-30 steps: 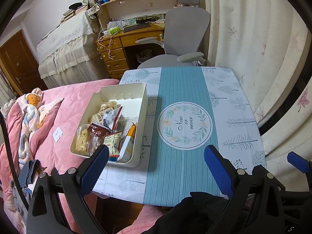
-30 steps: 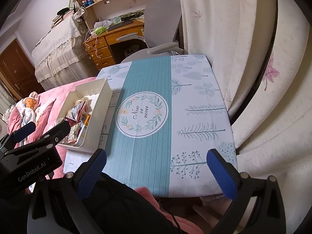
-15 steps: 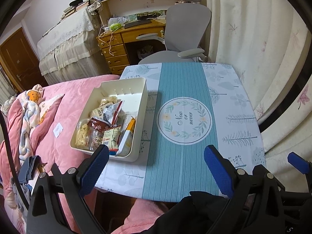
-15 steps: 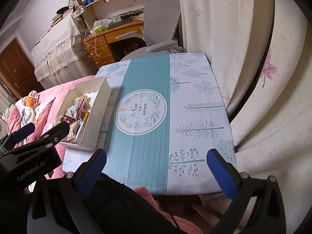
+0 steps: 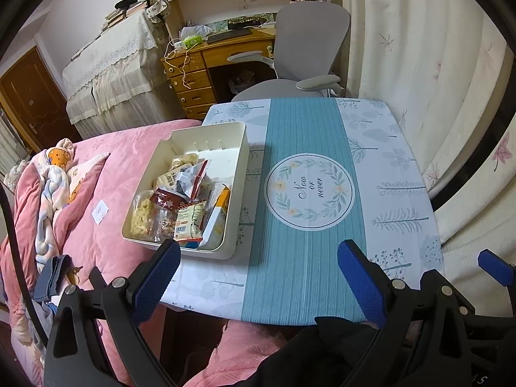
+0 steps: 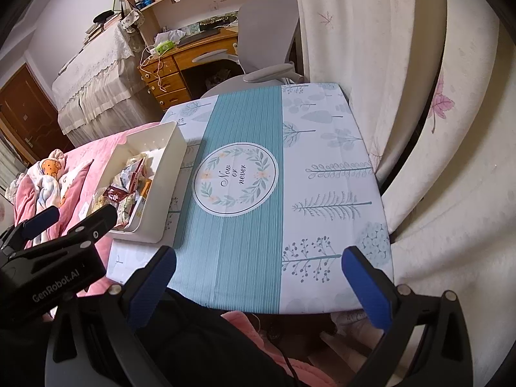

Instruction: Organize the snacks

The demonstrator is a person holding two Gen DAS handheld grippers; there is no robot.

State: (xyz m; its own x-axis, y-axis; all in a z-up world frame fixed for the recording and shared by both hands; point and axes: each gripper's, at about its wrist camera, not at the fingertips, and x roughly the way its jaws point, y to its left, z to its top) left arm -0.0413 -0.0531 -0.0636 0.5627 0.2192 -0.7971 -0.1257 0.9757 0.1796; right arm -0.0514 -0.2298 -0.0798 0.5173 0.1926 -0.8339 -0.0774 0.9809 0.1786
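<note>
- Cream plastic bin (image 5: 237, 174) sat at the table's (image 5: 396, 167) left edge, next to the pink bedding (image 5: 129, 148); snack packets (image 5: 182, 206) were piled at its near end.
- Left gripper (image 5: 258, 277) hovered over the table's near edge, jaws spread wide, nothing held.
- Right gripper (image 6: 262, 285) was likewise wide apart, empty, near the front edge.
- Grey office chair (image 5: 309, 42) stood behind the table.

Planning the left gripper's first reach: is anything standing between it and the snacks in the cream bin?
Nothing visible. The left gripper, jaws open, faces the cream bin; only the bin's near wall lies between, and the snacks are uncovered from above.
</note>
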